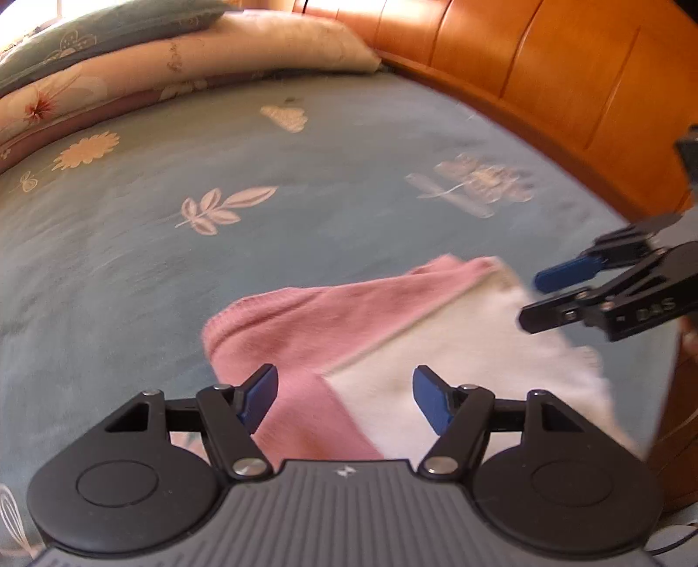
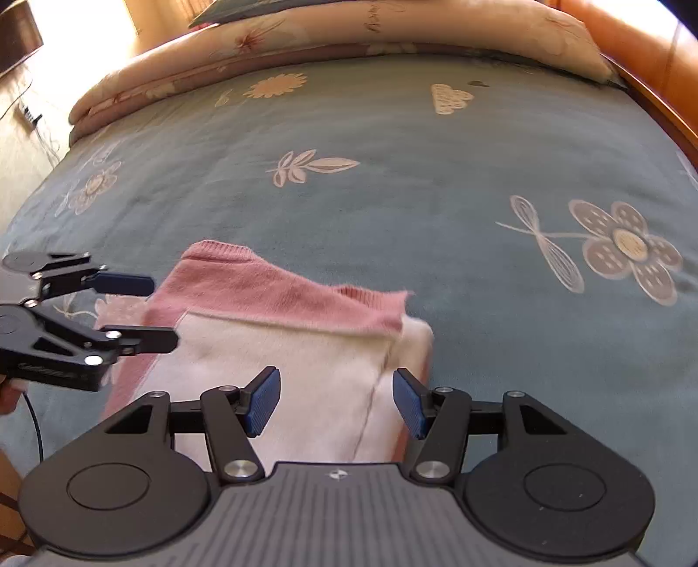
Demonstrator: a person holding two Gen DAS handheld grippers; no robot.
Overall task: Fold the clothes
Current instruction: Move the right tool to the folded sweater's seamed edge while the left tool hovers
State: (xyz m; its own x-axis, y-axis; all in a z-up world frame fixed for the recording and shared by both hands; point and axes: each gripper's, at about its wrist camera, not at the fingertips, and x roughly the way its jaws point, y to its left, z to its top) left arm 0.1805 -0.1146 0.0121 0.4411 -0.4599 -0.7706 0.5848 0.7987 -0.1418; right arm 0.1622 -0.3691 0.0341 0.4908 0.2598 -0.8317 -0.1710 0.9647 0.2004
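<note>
A pink and white knitted garment point(image 1: 305, 322) lies folded on the blue-grey bedspread point(image 1: 218, 261), its pink layer partly under the white one. My left gripper point(image 1: 344, 394) hovers open over its near left part, and neither blue pad touches the cloth. My right gripper point(image 1: 533, 298) comes in from the right over the white edge. In the right wrist view the garment point(image 2: 288, 357) sits just ahead of my right gripper point(image 2: 336, 399), which is open with nothing pressed between its pads. My left gripper point(image 2: 163, 312) stands open at the garment's left edge.
A rolled floral quilt point(image 2: 305, 30) and pillows point(image 1: 283, 39) lie along the far side of the bed. An orange wooden bed frame point(image 1: 545, 74) runs along the right. Beyond the bed's left edge are the floor and a cable point(image 2: 37, 432).
</note>
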